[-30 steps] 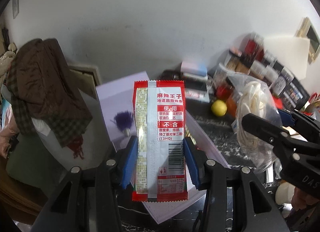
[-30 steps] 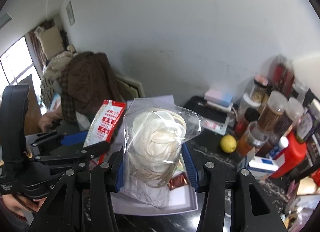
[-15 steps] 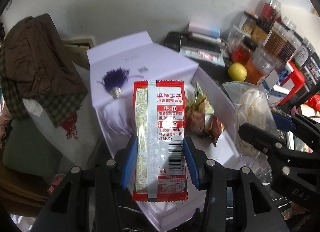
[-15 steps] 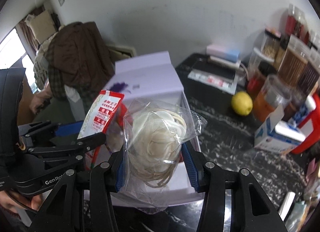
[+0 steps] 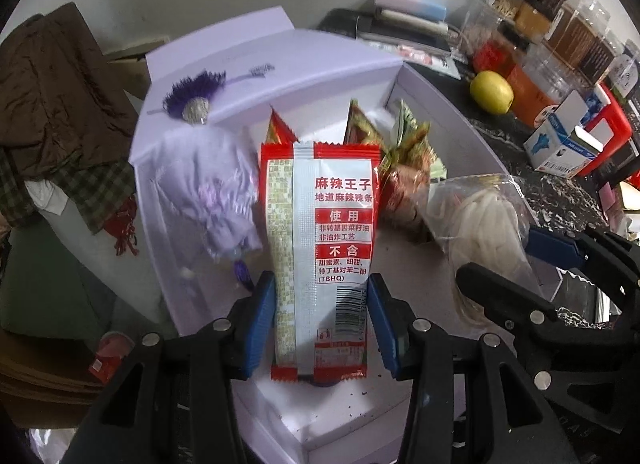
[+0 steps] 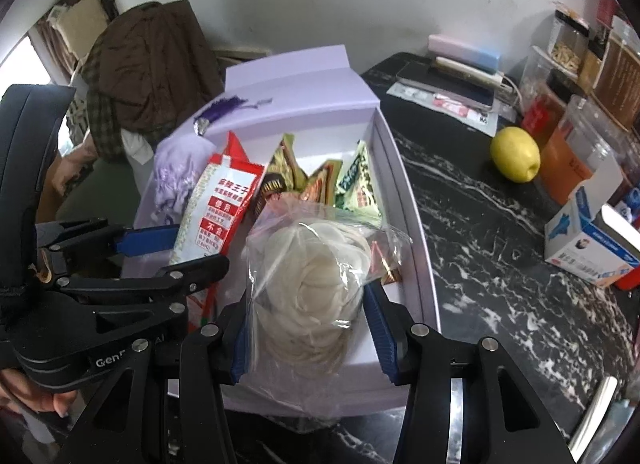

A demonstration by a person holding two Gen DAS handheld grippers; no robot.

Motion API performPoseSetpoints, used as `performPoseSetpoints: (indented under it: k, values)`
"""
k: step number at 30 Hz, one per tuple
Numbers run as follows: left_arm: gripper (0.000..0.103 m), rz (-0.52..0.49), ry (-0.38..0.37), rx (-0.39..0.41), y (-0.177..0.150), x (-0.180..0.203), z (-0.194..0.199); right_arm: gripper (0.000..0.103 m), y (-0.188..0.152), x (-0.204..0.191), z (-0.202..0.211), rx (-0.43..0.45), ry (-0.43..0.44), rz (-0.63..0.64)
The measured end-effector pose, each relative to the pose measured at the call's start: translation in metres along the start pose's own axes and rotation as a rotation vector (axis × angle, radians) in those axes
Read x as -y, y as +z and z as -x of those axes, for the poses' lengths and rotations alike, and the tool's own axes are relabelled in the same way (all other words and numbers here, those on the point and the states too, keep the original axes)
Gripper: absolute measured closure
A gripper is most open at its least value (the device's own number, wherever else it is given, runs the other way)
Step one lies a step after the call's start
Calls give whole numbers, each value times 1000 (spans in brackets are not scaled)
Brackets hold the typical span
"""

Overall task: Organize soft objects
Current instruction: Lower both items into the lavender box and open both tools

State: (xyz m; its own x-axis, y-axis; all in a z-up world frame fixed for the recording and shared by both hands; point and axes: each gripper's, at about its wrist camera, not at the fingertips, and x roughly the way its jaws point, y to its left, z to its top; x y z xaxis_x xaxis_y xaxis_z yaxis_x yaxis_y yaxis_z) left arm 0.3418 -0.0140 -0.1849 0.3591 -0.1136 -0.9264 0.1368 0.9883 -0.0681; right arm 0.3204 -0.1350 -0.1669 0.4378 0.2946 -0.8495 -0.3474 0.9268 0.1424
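The left gripper [image 5: 322,316] is clamping a red and white snack packet [image 5: 320,248] between its blue fingers [image 5: 262,320], holding it upright over the near part of the open lilac box [image 6: 416,223]. Beside it, the right gripper [image 6: 310,332] is squeezing a clear bag of white bands [image 6: 316,276] between its fingers [image 6: 378,328], also over the box and hanging just above its floor. Both are pointing steeply down into the box. Farther in, a lilac pouch [image 5: 224,203] is lying against the left wall, and several crinkled snack wrappers [image 6: 320,183] are bunching at the far end. A purple tassel [image 5: 194,97] is resting on the raised lid behind. Out on the black marbled bench [image 6: 500,264], a yellow lemon [image 6: 516,153] is sitting near jars [image 6: 576,143] and a small blue and white carton [image 6: 588,240].
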Motion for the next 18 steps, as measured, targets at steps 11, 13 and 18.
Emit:
performPoseSetpoints:
  k: [11,13,18]
  values:
    - [57,-1,23,-36,4,1,-8,50,-4,8,-21,-43,-1,-31]
    - [57,3,24,-47,5,1,-9,50,-3,8,-21,-49,-3,-32]
    - [57,-29,50,-16,5,5,-2,49,-2,6,-16,-61,-36,-8]
